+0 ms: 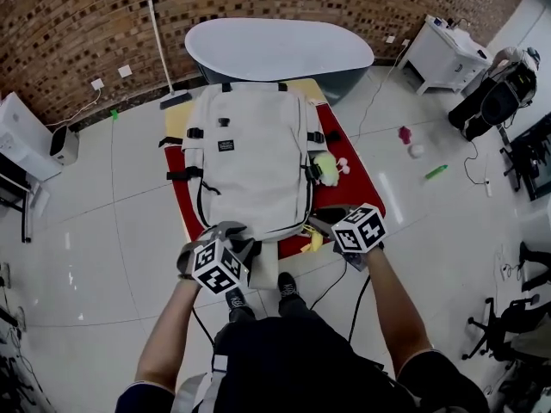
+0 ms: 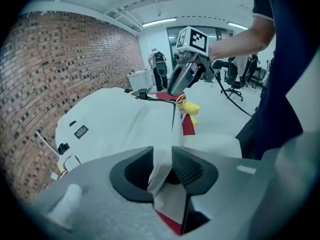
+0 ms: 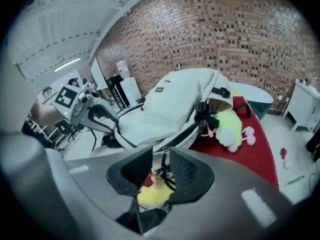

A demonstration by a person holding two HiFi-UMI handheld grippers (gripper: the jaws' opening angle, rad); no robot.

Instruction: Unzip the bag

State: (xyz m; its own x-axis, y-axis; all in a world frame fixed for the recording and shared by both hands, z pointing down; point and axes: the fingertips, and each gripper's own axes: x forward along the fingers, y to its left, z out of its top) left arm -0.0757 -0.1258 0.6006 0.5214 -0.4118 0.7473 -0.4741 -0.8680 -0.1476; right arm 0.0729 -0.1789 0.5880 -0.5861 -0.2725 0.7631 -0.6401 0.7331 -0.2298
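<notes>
A white backpack lies flat on a red mat on a small table. My left gripper is at the bag's near left corner, and in the left gripper view its jaws pinch a fold of the bag's white fabric. At the near right corner is my right gripper. In the right gripper view its jaws stand a little apart with a black zipper pull hanging between them, and the pads do not press on it. Below them lies a yellow charm.
A green-and-white plush lies beside the bag's right side. Behind the table stand a grey bathtub and a brick wall. A white cabinet is at the back right, with small objects on the floor. Cables trail by my feet.
</notes>
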